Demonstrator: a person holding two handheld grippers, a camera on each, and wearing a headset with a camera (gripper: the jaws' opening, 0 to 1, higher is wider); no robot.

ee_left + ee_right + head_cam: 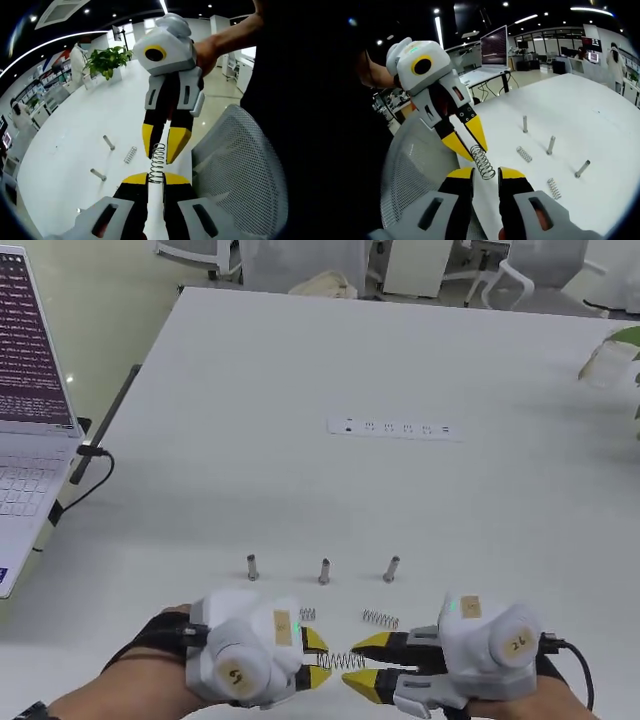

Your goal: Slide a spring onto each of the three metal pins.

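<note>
The spring [340, 660]: one end lost inside my left gripper [156, 179], clamped tight. My right gripper [486, 174] gapes loose around the other end. Thin silvery coil, just short of the pins [324, 571].

Nothing reads with certainty. The laptop screen [30, 350] carries many lines of pale text on a dark purple ground, too small to make out, and it is just as illegible in the right gripper view. Right of the laptop screen, the left gripper [327, 660] bears a round tan label [232, 676] with one dark mark, perhaps "S" or "5". Farther right, the right gripper [349, 664] bears a second round label [517, 644] with two characters, possibly "1L", seen askew.
</note>
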